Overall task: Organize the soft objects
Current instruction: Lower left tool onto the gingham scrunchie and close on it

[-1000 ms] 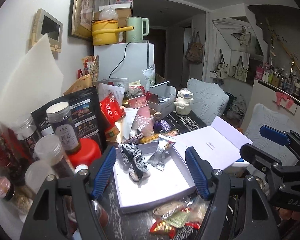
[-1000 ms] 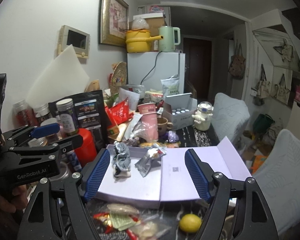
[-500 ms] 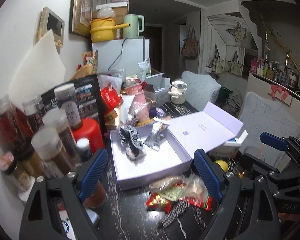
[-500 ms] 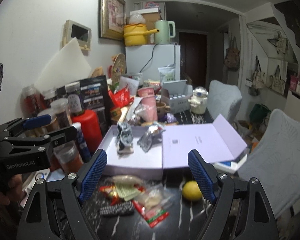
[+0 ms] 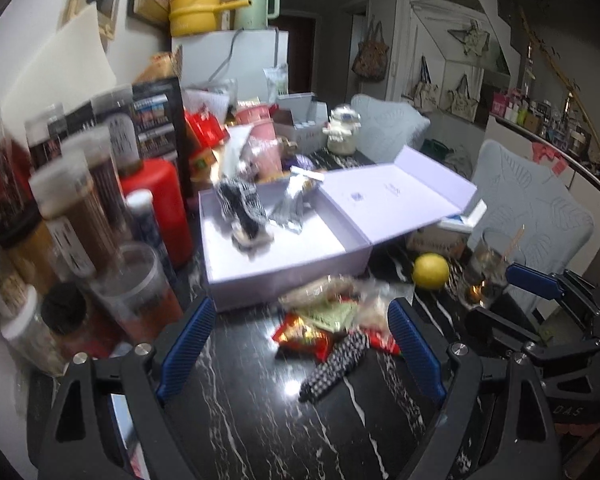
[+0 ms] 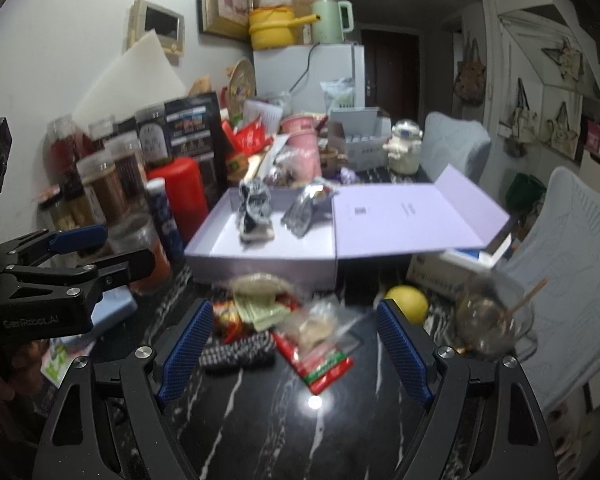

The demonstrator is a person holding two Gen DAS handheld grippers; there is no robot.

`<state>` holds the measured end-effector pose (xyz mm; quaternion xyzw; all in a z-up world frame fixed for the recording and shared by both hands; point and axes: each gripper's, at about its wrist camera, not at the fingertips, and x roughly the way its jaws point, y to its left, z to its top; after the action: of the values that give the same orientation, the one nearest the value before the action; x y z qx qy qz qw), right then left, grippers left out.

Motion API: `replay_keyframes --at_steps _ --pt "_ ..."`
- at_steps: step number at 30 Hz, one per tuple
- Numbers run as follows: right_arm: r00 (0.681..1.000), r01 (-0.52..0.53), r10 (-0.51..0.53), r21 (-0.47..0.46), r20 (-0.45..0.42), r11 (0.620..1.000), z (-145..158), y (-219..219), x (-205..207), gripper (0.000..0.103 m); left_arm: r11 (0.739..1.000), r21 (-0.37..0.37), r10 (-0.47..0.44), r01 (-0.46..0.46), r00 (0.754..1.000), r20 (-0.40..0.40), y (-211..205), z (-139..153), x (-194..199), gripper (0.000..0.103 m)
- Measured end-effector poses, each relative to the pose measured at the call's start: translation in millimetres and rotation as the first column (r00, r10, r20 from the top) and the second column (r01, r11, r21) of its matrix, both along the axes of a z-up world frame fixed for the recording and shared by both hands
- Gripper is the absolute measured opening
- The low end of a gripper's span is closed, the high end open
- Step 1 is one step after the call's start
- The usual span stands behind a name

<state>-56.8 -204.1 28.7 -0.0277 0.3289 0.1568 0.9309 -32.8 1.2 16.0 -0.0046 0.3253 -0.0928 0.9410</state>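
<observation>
Lavender box (image 5: 284, 248) sits open at 12 o'clock in the left wrist view, lid flapped toward 2 so soft items can drop in; checkered cloth (image 5: 240, 212) and foil pouch (image 5: 290, 210) already inside. Left gripper (image 5: 300, 344) wide, empty, aimed at snack packets (image 5: 320, 316) and a checkered sock (image 5: 336, 364) on the black marble worktop (image 5: 252, 420). Motion blur smears labels. Right wrist view: right gripper (image 6: 296, 346) wide, empty, same pile (image 6: 300, 332) between its fingers, sock (image 6: 240, 350) at 10. Lemon (image 6: 407, 304) at 1. Glass (image 6: 496, 320) blurred, contents unclear.
</observation>
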Motion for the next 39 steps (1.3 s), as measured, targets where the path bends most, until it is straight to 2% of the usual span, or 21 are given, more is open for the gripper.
replay_keyframes --at_steps 8,13,18,25,29,34,36,39 --pt "0.999 -0.002 0.003 0.02 -0.047 1.0 -33.2 -6.9 -2.1 0.084 1.0 0.005 -0.012 0.012 0.998 -0.055 -4.7 -38.3 -3.0 0.089" --pt "0.996 -0.005 0.007 0.031 -0.087 1.0 -51.1 -11.4 3.3 0.084 0.999 -0.025 -0.025 0.022 0.993 -0.115 -4.5 -64.8 5.8 0.089" --pt "0.991 -0.007 0.012 0.032 -0.133 0.999 -69.4 -14.2 13.3 0.084 1.0 -0.001 -0.024 0.025 0.987 -0.161 -8.9 -87.4 16.8 0.089" --pt "0.987 0.03 -0.028 0.01 -0.16 1.0 -84.5 -23.2 27.8 0.084 0.999 0.011 -0.043 0.046 0.978 -0.204 -17.0 -107.6 36.2 0.089" --pt "0.981 0.051 -0.049 0.009 -0.186 0.999 -91.4 -30.8 38.3 0.084 0.997 -0.011 -0.078 0.078 0.972 -0.222 -23.1 -112.6 44.4 0.089" --pt "0.977 0.04 -0.043 -0.016 -0.21 0.999 -101.1 -32.0 51.2 0.084 0.994 -0.049 -0.109 0.099 0.962 -0.252 -29.0 -119.1 52.0 0.077" --pt "0.974 0.018 -0.027 -0.043 -0.223 0.999 -106.7 -30.1 56.2 0.084 0.991 -0.06 -0.129 0.117 0.956 -0.265 -31.9 -122.3 53.2 0.069" --pt "0.97 -0.01 0.002 -0.033 -0.245 0.999 -112.1 -30.8 62.3 0.084 0.989 -0.058 -0.148 0.137 0.949 -0.277 -34.8 -125.3 54.7 0.066"
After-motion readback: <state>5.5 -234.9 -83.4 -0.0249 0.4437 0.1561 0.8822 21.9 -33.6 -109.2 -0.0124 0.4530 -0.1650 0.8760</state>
